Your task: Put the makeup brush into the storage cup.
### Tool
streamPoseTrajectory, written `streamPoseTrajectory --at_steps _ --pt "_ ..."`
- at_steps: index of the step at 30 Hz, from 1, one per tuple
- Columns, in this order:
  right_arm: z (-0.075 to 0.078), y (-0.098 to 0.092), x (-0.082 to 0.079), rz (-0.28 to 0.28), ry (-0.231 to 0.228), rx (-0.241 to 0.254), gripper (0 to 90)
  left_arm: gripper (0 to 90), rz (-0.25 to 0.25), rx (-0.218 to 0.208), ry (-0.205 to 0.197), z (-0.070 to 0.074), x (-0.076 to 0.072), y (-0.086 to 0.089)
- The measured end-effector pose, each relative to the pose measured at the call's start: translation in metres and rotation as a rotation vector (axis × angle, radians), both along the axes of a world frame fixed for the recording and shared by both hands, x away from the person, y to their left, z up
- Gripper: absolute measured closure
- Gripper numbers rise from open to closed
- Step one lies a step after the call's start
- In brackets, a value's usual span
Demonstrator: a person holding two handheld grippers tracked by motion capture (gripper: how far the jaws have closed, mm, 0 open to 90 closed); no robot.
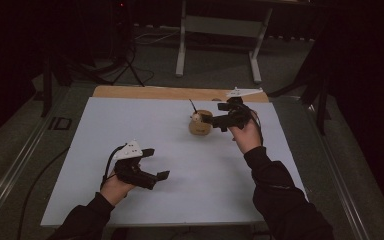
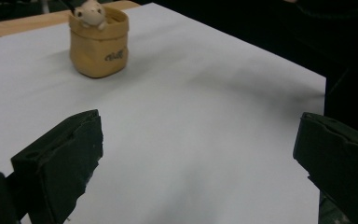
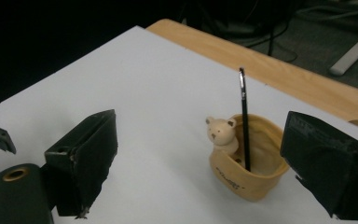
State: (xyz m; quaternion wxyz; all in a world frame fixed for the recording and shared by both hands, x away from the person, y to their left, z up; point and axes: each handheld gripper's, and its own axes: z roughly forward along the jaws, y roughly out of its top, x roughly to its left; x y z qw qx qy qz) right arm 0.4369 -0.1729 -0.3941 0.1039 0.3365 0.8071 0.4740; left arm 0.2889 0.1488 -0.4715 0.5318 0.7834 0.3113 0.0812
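Note:
A tan pot (image 1: 199, 126) with a small cream bear (image 1: 196, 117) on its rim stands on the white table top (image 1: 145, 125), toward the far right. A thin black pen (image 3: 244, 121) stands upright inside the pot (image 3: 249, 170), behind the bear (image 3: 221, 133). My right gripper (image 1: 217, 115) is open just to the right of the pot, its jaws pointing at it and apart from it. My right gripper (image 3: 200, 154) holds nothing. My left gripper (image 1: 156, 163) is open and empty over the near left of the table. Its camera shows the left gripper (image 2: 196, 154) and the pot (image 2: 100, 44) farther off.
A bare wooden strip (image 1: 180, 92) runs along the table's far edge. Beyond it, a grey metal frame (image 1: 220, 27) and cables lie on the dark floor. Dark stands flank the table at the left and right.

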Motion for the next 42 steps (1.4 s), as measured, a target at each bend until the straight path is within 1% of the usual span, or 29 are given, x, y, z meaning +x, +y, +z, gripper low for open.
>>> streamPoseTrajectory --at_steps 3,5,7,9,11,12,13,14,15,16,18,19,21,24,26,27,29,30,31,33,35,36,39,41,42 --pt "0.002 -0.006 -0.006 0.006 0.001 0.019 10.5 1.4 0.000 0.005 -0.002 0.001 0.000 0.003" --pt "0.001 -0.009 -0.009 0.025 0.009 0.027 10.5 1.4 -0.005 0.007 0.002 0.002 -0.001 0.006" --pt "-0.001 -0.011 -0.015 0.029 0.011 0.015 10.5 1.4 -0.011 0.007 0.015 0.002 -0.001 0.008" --pt "-0.005 -0.014 -0.022 0.037 0.013 0.028 10.5 1.4 -0.016 0.009 0.008 0.002 -0.001 0.010" --pt "-0.008 -0.016 -0.028 0.044 0.007 0.015 10.5 1.4 -0.025 0.021 0.009 0.003 -0.002 0.012" --pt "-0.010 -0.017 -0.032 0.048 0.001 0.010 10.5 1.4 -0.035 0.020 0.007 0.003 -0.002 0.013" --pt "-0.012 -0.018 -0.035 0.049 0.001 0.012 10.5 1.4 -0.043 0.014 0.009 0.004 -0.002 0.014" --pt "-0.014 -0.019 -0.038 0.049 -0.006 0.020 10.7 1.4 -0.050 0.016 0.008 0.004 -0.002 0.016" --pt "-0.017 -0.022 -0.041 0.066 0.003 0.037 11.3 1.4 -0.060 0.007 -0.003 0.004 -0.002 0.017" --pt "-0.018 -0.023 -0.043 0.075 0.011 0.042 11.3 1.4 -0.068 -0.001 -0.006 0.004 -0.002 0.018" --pt "-0.021 -0.025 -0.049 0.084 -0.007 0.042 12.3 1.4 -0.070 0.006 -0.028 0.004 -0.003 0.020" --pt "-0.023 -0.026 -0.052 0.096 -0.005 0.040 12.9 1.4 -0.072 0.016 -0.032 0.005 -0.003 0.021" --pt "-0.026 -0.028 -0.060 0.113 -0.002 0.042 13.2 1.4 -0.070 0.023 -0.031 0.005 -0.004 0.023" --pt "-0.029 -0.032 -0.068 0.146 0.008 0.062 13.2 1.4 -0.068 0.023 -0.030 0.005 -0.005 0.026" --pt "-0.033 -0.034 -0.074 0.172 0.005 0.078 13.2 1.4 -0.068 0.026 -0.037 0.005 -0.006 0.028" --pt "-0.035 -0.036 -0.078 0.185 -0.004 0.076 13.2 1.4 -0.071 0.019 -0.035 0.005 -0.007 0.029" --pt "-0.040 -0.039 -0.084 0.209 -0.005 0.073 13.2 1.4 -0.069 0.017 -0.030 0.005 -0.007 0.032" --pt "-0.042 -0.040 -0.086 0.213 -0.002 0.069 13.1 1.4 -0.065 0.011 -0.026 0.005 -0.008 0.033" --pt "-0.044 -0.041 -0.088 0.212 -0.002 0.064 13.0 1.4 -0.060 0.015 -0.024 0.005 -0.008 0.035" --pt "-0.048 -0.045 -0.091 0.198 -0.001 0.058 13.0 1.4 -0.053 0.018 -0.030 0.005 -0.008 0.036" --pt "-0.052 -0.048 -0.094 0.183 0.000 0.049 13.0 1.5 -0.050 0.022 -0.046 0.005 -0.010 0.039" --pt "-0.055 -0.050 -0.095 0.185 0.003 0.046 13.0 1.5 -0.049 0.029 -0.056 0.004 -0.011 0.040" --pt "-0.063 -0.057 -0.097 0.190 0.012 0.028 13.1 1.5 -0.044 0.041 -0.069 0.001 -0.012 0.043" --pt "-0.070 -0.062 -0.099 0.186 0.010 0.022 13.1 1.5 -0.044 0.032 -0.061 -0.001 -0.012 0.046" --pt "-0.074 -0.064 -0.100 0.185 0.013 0.017 13.1 1.5 -0.044 0.033 -0.061 -0.002 -0.012 0.048"
